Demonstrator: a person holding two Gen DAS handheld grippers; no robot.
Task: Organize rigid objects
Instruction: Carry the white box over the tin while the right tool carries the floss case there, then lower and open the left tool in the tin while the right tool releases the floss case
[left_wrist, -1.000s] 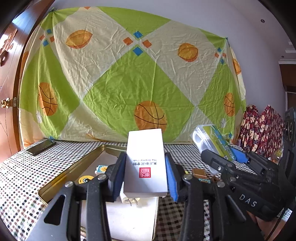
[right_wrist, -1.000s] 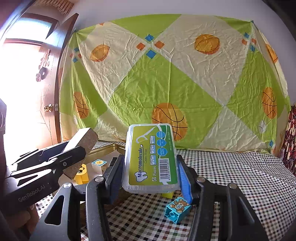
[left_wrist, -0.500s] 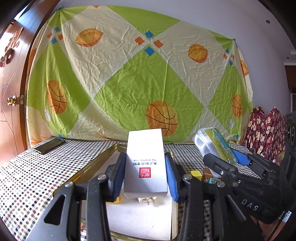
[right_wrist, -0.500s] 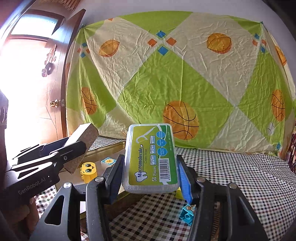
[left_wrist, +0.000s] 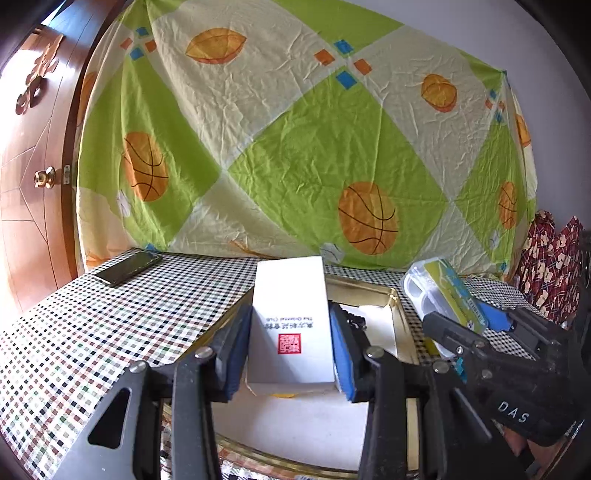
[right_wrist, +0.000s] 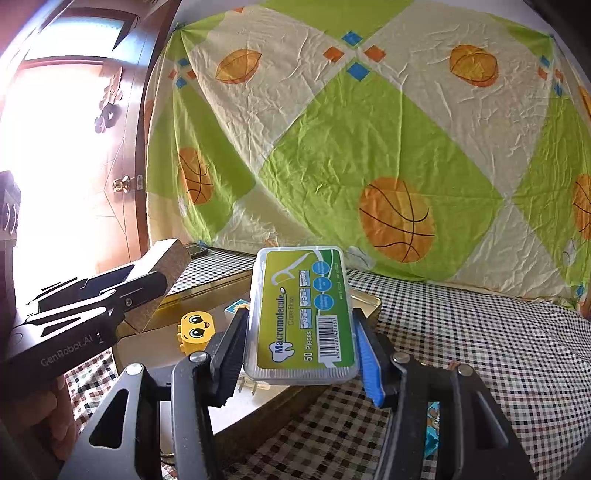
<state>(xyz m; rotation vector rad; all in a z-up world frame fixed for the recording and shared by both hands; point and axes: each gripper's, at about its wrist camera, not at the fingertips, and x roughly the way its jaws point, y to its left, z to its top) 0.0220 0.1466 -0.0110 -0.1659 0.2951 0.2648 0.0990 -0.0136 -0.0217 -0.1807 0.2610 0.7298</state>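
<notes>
A smooth white cardboard box (left_wrist: 291, 321) is clamped between the left gripper (left_wrist: 291, 354) pads, held above a shallow gold metal tray (left_wrist: 369, 291). A clear rectangular plastic floss case (right_wrist: 301, 314), green-labelled, is pinched by the right gripper (right_wrist: 299, 354) over the checkered tablecloth (right_wrist: 480, 332).

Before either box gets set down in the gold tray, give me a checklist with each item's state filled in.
1. Left gripper clamped on the white box: ok.
2. Right gripper clamped on the floss pick box: ok.
3. Gold tray under the white box: ok.
4. Bare tray floor for both boxes: cannot tell; the yellow toy block and a plug lie inside.
5. The two grippers apart from each other: ok.
</notes>
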